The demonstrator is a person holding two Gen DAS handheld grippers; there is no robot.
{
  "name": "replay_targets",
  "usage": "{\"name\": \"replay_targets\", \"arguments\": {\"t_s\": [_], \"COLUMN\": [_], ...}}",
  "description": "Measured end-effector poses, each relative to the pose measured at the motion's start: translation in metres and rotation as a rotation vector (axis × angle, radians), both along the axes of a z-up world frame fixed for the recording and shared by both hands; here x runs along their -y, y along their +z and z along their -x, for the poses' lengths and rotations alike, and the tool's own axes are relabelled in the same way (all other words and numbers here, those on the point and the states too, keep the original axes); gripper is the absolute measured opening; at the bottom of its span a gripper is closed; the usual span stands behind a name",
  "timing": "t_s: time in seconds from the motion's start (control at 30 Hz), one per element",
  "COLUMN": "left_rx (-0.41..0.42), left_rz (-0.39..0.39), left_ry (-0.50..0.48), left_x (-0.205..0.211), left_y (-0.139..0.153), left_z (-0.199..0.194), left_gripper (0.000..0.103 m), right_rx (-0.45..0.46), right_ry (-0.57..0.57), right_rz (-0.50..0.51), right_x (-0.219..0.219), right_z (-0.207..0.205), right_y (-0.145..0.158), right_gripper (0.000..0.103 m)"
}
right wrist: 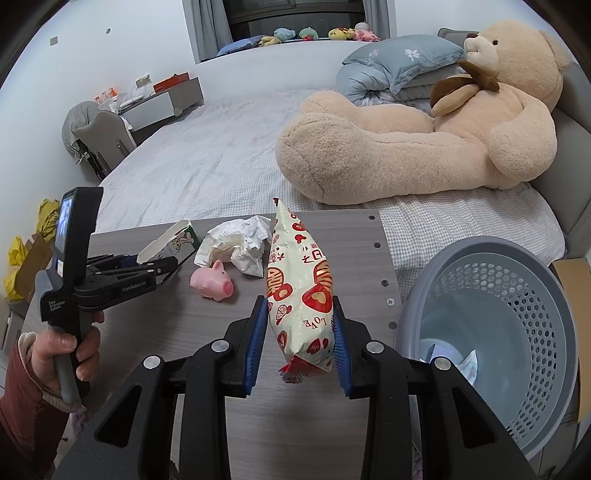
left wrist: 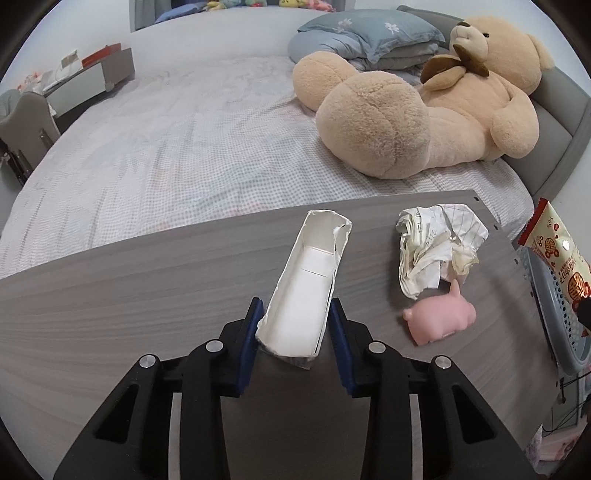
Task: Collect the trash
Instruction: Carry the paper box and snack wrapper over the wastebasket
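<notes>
L gripper [left wrist: 295,325] clamped on near end of torn white carton [left wrist: 310,280], blue pads pressing both side walls; carton open side up, far end ragged, lying on grey wood-grain table [left wrist: 129,295]. In R wrist view same gripper [right wrist: 162,264] seen from side at table's left, held by hand [right wrist: 70,350] w/ red sleeve, carton [right wrist: 170,245] showing green print on outer wall.

R gripper [right wrist: 299,332] gripping snack wrapper [right wrist: 299,288], cream w/ red hearts & "LOVE" print, pads on both sides of lower part; wrapper upright, top pointing to far side, lifted off table. Same wrapper [left wrist: 557,258] visible at right edge of L wrist view, above basket.

On table btw carton and wrapper: crumpled paper [left wrist: 439,247], white w/ lines, just beside carton on right; pink pig toy [left wrist: 439,319] near side of paper, touching or almost, can't tell which.

Grey perforated basket [right wrist: 524,288] right of table, just off its edge, lower than tabletop; a few paper scraps [right wrist: 467,363] at bottom.

Far side: bed [left wrist: 166,147] w/ checked sheet, big tan teddy bear [left wrist: 424,110] lying on its right part, blue-grey pillows [left wrist: 369,33] behind it. Small plush toys [right wrist: 317,34] on far sill.
</notes>
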State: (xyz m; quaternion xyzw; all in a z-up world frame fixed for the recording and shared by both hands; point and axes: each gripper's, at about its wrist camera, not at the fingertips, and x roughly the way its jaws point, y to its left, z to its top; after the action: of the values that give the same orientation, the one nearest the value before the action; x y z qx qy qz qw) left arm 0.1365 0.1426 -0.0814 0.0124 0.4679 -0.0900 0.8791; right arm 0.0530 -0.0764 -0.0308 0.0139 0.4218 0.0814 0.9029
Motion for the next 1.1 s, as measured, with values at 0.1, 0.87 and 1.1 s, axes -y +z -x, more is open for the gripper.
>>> {"name": "replay_targets", "arguments": {"t_s": [0.1,0.87,1.1], "left_rx": [0.027,0.183,0.173], "left_rz": [-0.024,0.005,0.038], "left_ry": [0.030,-0.047,-0.162], "left_x": [-0.003,0.080,0.145], "left_y": [0.009,0.083,0.087], "left_z": [0.013,0.097,0.106], "left_gripper": [0.035,0.035,0.035], "right_rx": [0.000,0.057,0.061], "right_ry": [0.001,-0.046,-0.141], "right_rz": [-0.005,-0.035,-0.035], "right_x": [0.001,0.054,0.108], "right_z": [0.001,0.042,0.063], "right_y": [0.000,0.009,0.005], "right_gripper": [0.032,0.032,0.032]}}
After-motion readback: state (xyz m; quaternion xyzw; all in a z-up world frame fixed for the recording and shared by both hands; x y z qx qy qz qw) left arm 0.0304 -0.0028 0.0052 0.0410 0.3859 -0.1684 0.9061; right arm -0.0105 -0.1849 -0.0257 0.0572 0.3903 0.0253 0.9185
